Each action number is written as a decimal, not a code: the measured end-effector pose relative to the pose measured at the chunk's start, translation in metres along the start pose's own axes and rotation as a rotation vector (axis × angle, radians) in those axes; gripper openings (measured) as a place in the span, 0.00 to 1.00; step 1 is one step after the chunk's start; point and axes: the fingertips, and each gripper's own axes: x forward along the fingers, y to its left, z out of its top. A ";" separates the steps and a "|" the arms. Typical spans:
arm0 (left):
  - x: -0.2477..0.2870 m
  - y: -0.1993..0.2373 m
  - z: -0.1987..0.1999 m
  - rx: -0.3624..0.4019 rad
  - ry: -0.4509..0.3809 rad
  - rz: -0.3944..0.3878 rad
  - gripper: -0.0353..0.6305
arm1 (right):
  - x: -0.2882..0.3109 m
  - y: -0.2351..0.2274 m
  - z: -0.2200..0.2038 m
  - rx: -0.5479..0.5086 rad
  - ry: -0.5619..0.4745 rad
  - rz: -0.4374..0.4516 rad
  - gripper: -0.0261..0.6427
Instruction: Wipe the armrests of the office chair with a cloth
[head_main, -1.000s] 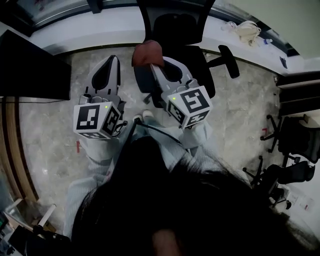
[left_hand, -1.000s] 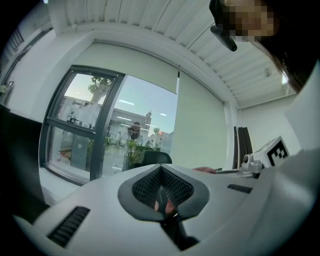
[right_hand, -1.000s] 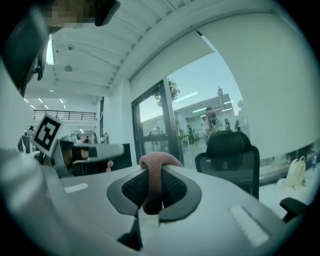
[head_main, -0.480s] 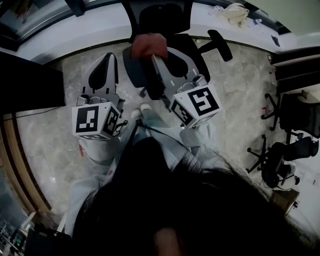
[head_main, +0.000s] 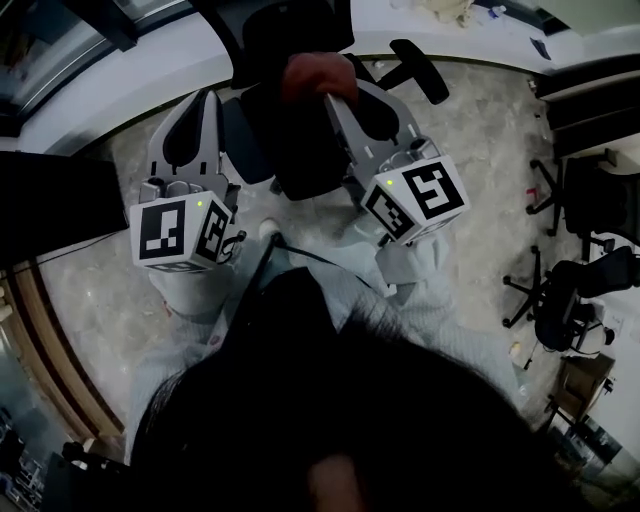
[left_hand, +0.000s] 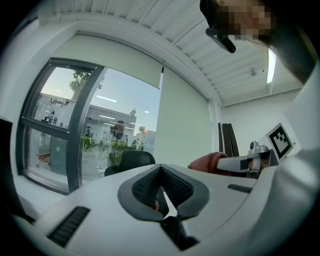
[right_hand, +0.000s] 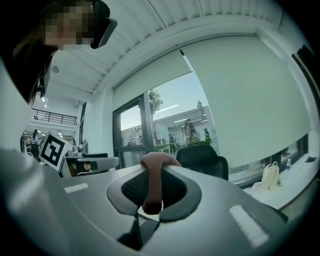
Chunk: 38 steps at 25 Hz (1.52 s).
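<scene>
We find the right gripper pinching the cloth near the chair; left gripper fingers pressed together, empty.

Bright daylight, heavy fisheye distortion, dark corners.

Left tool held level, pointing away from body; jaws pressed together, nothing between them; right tool alongside, apart from it, also level, angled slightly toward the left one; its jaws clamped on a reddish cloth bulging over the tips; marker cubes nearest the body; pale sleeves run back behind both cubes.
</scene>
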 end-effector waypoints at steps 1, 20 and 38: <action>0.012 -0.006 0.002 0.007 -0.004 0.003 0.06 | -0.001 -0.013 0.003 0.001 -0.008 0.004 0.08; 0.246 -0.332 -0.052 -0.060 -0.004 0.227 0.06 | -0.147 -0.405 0.050 -0.022 0.066 0.189 0.08; 0.246 -0.439 -0.066 0.001 0.077 -0.040 0.06 | -0.190 -0.410 0.043 -0.049 0.211 0.285 0.08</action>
